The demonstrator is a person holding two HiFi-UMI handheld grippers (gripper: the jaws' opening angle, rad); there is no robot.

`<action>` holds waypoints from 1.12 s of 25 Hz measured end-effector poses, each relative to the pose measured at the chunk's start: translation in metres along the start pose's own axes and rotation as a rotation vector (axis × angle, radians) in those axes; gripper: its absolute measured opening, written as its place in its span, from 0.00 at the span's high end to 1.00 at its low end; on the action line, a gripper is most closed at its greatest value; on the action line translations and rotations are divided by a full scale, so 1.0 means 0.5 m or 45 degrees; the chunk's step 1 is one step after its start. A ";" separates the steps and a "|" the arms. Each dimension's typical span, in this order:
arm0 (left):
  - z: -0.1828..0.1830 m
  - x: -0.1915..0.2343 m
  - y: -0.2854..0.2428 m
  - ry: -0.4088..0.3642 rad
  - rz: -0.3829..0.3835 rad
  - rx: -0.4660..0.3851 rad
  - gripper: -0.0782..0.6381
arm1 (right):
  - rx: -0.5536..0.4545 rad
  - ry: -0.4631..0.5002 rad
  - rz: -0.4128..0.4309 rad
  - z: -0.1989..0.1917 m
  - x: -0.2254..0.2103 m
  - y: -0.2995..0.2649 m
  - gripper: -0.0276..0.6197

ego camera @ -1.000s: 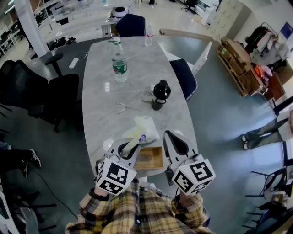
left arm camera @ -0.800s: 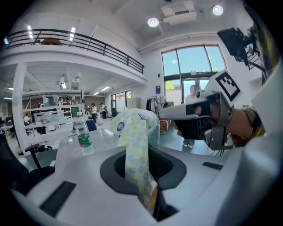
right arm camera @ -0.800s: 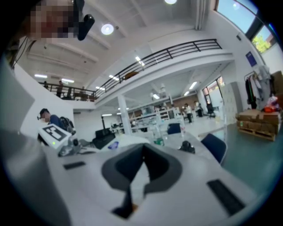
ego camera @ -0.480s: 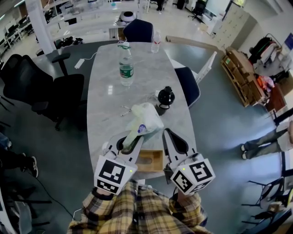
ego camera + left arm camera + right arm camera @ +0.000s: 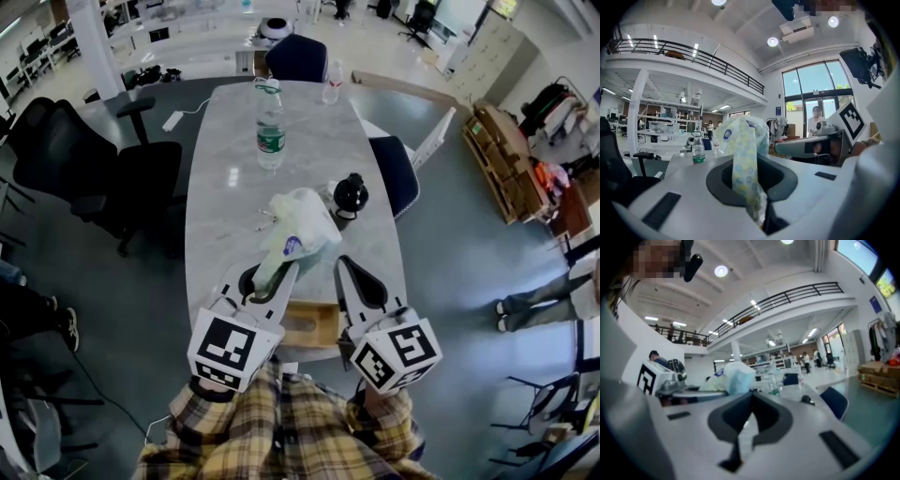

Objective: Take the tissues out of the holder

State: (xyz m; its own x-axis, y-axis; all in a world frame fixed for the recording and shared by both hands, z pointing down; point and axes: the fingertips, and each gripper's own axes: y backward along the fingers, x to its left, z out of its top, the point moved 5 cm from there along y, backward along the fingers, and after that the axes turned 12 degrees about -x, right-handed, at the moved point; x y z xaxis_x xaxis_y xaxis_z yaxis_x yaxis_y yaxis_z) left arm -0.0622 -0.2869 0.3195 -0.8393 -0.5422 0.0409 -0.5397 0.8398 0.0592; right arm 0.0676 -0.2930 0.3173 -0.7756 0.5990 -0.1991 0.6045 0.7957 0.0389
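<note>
Lift the tissue pack, pinched by its tail in the left hand-held gripper, clear of the wooden holder; brace it with the right hand-held gripper, pressed together, empty.

My left gripper covers the left end of the wooden holder at the near edge of the table. My right gripper covers the holder's right end, so only its middle shows. The lower end of the tissue pack vanishes between my left jaws, and its print is too small to read. The small metal bits mid-table are too small to tell. My right gripper view is blurred.
</note>
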 end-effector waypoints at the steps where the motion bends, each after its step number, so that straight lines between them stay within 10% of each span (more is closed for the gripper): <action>1: 0.004 0.002 0.000 -0.003 0.003 -0.004 0.81 | 0.000 -0.001 0.002 0.000 0.000 0.000 0.94; 28: 0.011 -0.010 -0.017 -0.012 -0.006 -0.001 0.81 | 0.025 0.017 0.021 -0.007 -0.014 0.000 0.94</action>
State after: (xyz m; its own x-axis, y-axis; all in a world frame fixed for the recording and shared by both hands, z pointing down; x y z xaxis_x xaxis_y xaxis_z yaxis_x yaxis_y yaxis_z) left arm -0.0538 -0.2912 0.3135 -0.8371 -0.5461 0.0314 -0.5438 0.8371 0.0601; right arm 0.0727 -0.2968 0.3220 -0.7680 0.6131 -0.1852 0.6203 0.7840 0.0231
